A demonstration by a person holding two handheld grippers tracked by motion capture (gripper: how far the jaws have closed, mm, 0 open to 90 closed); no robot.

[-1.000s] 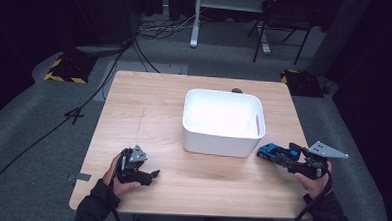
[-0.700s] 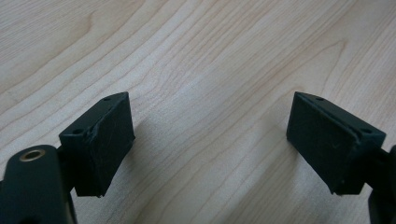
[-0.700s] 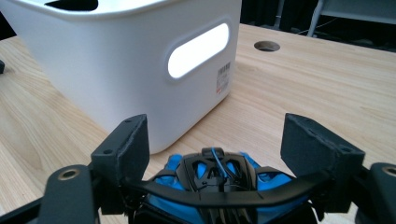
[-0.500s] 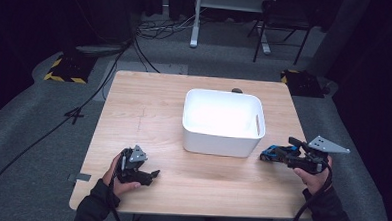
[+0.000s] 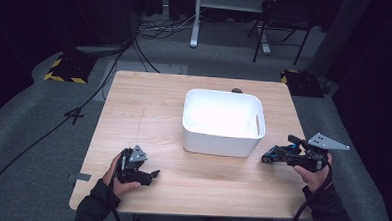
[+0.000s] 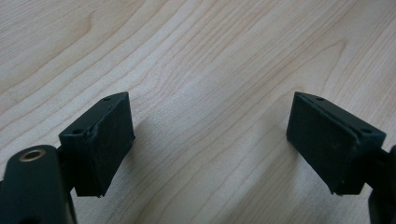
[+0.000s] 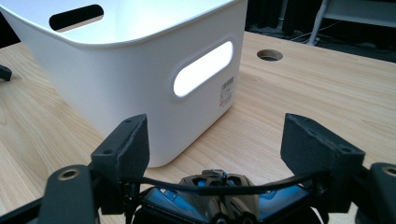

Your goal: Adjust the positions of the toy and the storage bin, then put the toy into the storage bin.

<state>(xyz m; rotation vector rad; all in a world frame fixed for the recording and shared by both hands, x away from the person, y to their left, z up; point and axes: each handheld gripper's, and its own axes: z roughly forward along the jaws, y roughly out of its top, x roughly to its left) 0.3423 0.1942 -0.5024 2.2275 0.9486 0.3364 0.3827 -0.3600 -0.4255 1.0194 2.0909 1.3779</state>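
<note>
While hidden from above, bin's (image 7: 140,70) barcode label (image 7: 226,92) faces the right gripper (image 7: 215,154).

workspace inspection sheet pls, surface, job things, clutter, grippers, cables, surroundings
surface: light wooden table, bare grain, round hole near far edge.
job's things: blue and black toy car in the right hand-held gripper, beside the white plastic bin with handle slots; bin looks empty.
clutter: nothing seen.
grippers: right hand-held gripper shut on the car; left hand-held gripper open, nothing between its jaws, low over the near left of the table.
cables: black cables on the floor left and behind.
surroundings: grey carpet, dark room, yellow-black striped block, desk legs behind.
</note>
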